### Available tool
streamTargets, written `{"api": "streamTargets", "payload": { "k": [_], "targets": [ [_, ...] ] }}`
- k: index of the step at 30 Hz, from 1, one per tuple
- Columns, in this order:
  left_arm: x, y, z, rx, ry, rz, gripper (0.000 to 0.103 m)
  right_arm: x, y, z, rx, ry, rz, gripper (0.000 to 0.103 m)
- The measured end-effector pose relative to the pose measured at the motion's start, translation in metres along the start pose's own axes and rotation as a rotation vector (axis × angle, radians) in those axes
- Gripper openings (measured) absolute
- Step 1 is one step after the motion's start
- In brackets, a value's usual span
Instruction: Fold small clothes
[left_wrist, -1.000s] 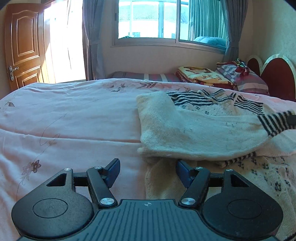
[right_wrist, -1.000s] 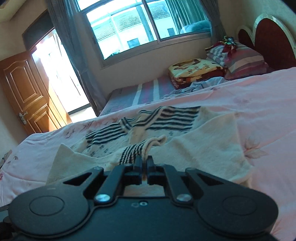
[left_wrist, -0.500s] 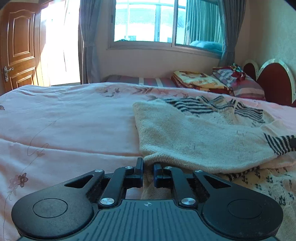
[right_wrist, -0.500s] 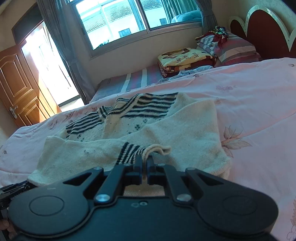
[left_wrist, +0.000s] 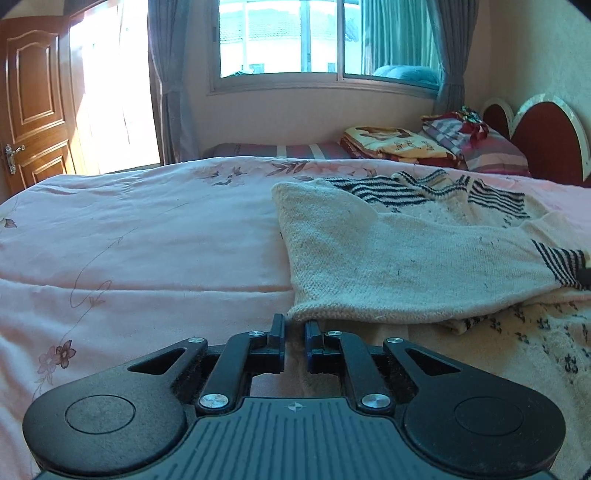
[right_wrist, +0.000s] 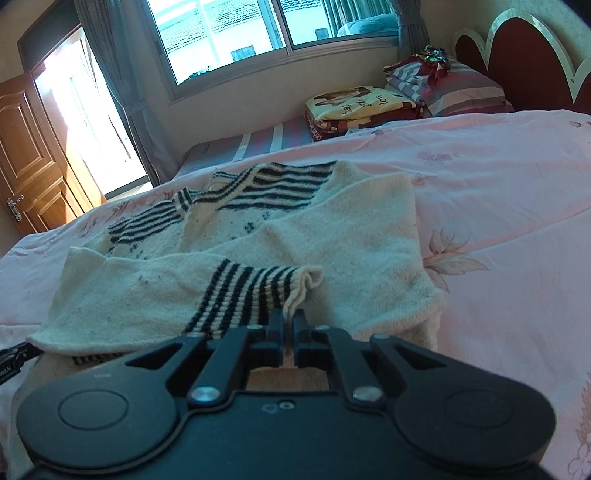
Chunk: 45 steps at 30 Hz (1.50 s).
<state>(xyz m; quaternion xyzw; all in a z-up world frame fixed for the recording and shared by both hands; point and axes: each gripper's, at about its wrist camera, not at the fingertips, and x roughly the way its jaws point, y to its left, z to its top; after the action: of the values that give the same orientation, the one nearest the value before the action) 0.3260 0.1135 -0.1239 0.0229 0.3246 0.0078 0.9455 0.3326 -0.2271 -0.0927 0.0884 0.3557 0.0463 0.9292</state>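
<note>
Cream knit, striped in black at collar and cuff: my sweater (left_wrist: 406, 258) lies on the pink bedspread (left_wrist: 147, 240), right of the bed's middle in the left view. My left gripper (left_wrist: 294, 332) has just closed, its jaws nipped on the near left corner of the sweater's edge. My right gripper (right_wrist: 289, 325) is clamped on the striped cuff (right_wrist: 251, 291) of the sleeve folded across the body. The sweater's long axis runs away from me, collar toward the window (left_wrist: 314, 40). Bare bedspread spreads wide to its left and past its right edge. Folded blankets (right_wrist: 354, 107) and a pillow (right_wrist: 454, 88) sit well beyond, by the red headboard (right_wrist: 532, 62); a wooden door (left_wrist: 33, 107) stands far left.
</note>
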Motion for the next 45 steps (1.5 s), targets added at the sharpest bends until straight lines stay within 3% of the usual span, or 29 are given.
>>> {"api": "streamTargets", "payload": {
  "k": [3,7,10,12,19,22,24,27,30,32,34,35,36,37,38,39,42,45],
  "targets": [
    [-0.017,0.012,-0.003,-0.019,0.005,0.015,0.009,-0.002,0.000,0.001,-0.004,0.000,0.005,0.006],
    [-0.025,0.019,0.018,-0.126,-0.065,-0.071,0.009,-0.003,-0.002,0.001,-0.010,0.004,0.015,0.007],
    [0.001,0.007,0.029,-0.152,0.007,-0.145,0.009,-0.004,-0.001,0.001,-0.015,0.006,0.011,0.007],
    [0.024,-0.004,0.018,-0.102,0.108,-0.118,0.008,-0.007,-0.001,0.002,-0.021,-0.011,-0.003,0.007],
    [0.021,-0.008,0.013,-0.107,0.088,-0.103,0.008,-0.005,-0.008,0.004,-0.018,0.010,0.001,0.006],
    [0.008,-0.005,0.027,-0.151,0.036,-0.107,0.009,-0.020,-0.005,0.010,-0.031,-0.068,-0.052,0.015],
    [0.010,-0.011,0.038,-0.134,0.025,-0.103,0.009,-0.025,-0.004,0.016,-0.013,-0.106,-0.028,0.016],
    [0.027,-0.038,0.048,-0.075,0.043,-0.115,0.009,-0.010,0.010,0.023,-0.051,-0.077,-0.009,0.018],
    [0.046,-0.060,0.045,-0.009,0.071,-0.054,0.013,0.009,0.028,0.022,-0.145,-0.065,-0.019,0.021],
    [0.050,-0.056,0.041,-0.031,0.044,-0.060,0.013,0.026,0.026,0.018,-0.160,-0.003,-0.067,0.020],
    [0.047,-0.046,0.052,-0.067,0.047,-0.083,0.013,0.022,0.019,0.018,-0.146,-0.013,-0.047,0.018],
    [0.042,-0.040,0.057,-0.078,-0.001,-0.080,0.013,0.015,0.018,0.019,-0.143,-0.039,-0.049,0.020],
    [0.039,-0.033,0.064,-0.081,-0.045,-0.066,0.015,0.009,0.017,0.019,-0.139,-0.071,-0.047,0.021],
    [0.041,-0.026,0.071,-0.086,-0.066,-0.044,0.036,0.005,0.015,0.019,-0.129,-0.088,-0.041,0.023],
    [0.044,-0.020,0.078,-0.093,-0.080,-0.025,0.069,0.004,0.012,0.020,-0.114,-0.093,-0.030,0.023],
    [0.049,-0.013,0.084,-0.098,-0.100,-0.013,0.073,0.003,0.009,0.022,-0.105,-0.091,-0.032,0.023],
    [0.067,0.000,0.098,-0.083,-0.078,-0.032,0.072,0.004,0.000,0.021,-0.082,-0.081,-0.057,0.024],
    [0.084,0.010,0.105,-0.089,-0.037,0.005,0.056,0.007,-0.013,0.019,-0.015,-0.058,-0.037,0.028]
  ]
}}
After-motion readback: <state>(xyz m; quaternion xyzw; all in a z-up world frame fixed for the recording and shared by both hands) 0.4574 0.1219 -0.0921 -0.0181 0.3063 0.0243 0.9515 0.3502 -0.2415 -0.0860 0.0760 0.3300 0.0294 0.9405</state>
